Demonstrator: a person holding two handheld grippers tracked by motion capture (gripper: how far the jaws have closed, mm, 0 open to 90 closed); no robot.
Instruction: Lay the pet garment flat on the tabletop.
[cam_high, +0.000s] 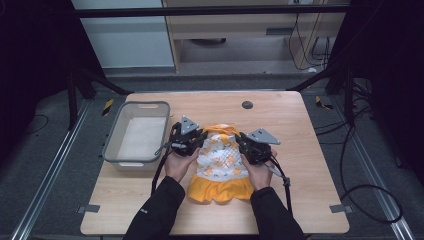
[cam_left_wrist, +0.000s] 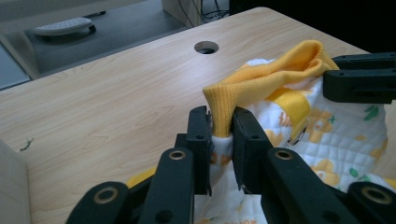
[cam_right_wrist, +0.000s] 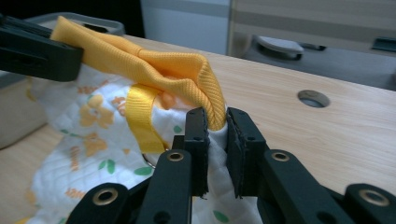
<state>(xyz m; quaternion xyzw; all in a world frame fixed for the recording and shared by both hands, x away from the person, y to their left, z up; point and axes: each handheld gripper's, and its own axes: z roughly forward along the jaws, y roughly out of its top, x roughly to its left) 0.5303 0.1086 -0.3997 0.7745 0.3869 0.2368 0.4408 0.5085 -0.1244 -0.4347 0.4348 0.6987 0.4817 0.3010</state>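
A small white quilted garment (cam_high: 220, 160) with a yellow print and yellow trim lies mid-table, its yellow hem towards the person. My left gripper (cam_high: 202, 134) is shut on the garment's upper left corner; in the left gripper view its jaws (cam_left_wrist: 222, 119) pinch the ribbed yellow collar edge (cam_left_wrist: 261, 81), lifted off the wood. My right gripper (cam_high: 242, 137) is shut on the upper right corner; the right gripper view shows its jaws (cam_right_wrist: 215, 119) clamped on the same yellow collar (cam_right_wrist: 154, 63). The collar stretches between the two grippers. A yellow ribbon loop (cam_right_wrist: 142, 121) hangs under it.
A grey plastic bin (cam_high: 111, 137) stands on the wooden table (cam_high: 300, 150) just left of my left gripper. A round cable hole (cam_high: 247, 105) sits near the table's far edge. Cables trail along the floor at the right. The person's dark sleeves enter from the bottom.
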